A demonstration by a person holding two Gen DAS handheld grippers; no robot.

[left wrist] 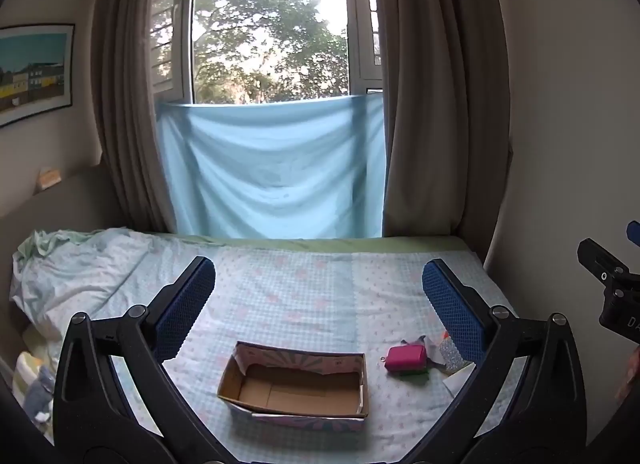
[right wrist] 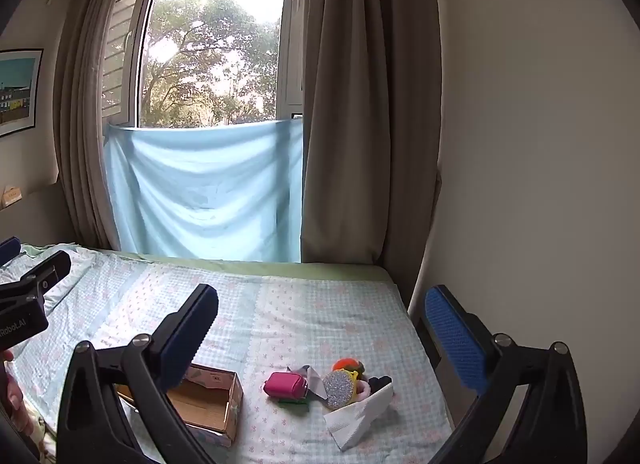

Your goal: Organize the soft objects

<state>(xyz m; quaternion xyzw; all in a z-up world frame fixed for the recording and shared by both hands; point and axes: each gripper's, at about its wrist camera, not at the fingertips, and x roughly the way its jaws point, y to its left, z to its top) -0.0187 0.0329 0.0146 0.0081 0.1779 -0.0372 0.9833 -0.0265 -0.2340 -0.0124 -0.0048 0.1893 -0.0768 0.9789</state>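
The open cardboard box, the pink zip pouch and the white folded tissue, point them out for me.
open cardboard box (left wrist: 294,386), left wrist view, bare brown floor inside.
pink zip pouch (right wrist: 286,385), right wrist view, middle of its pink side.
white folded tissue (right wrist: 354,422), right wrist view, centre of the fold.

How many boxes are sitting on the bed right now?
1. A single open cardboard box lies on the bedspread, left of the pile of small soft things. It looks empty. Other boxes may be out of view.
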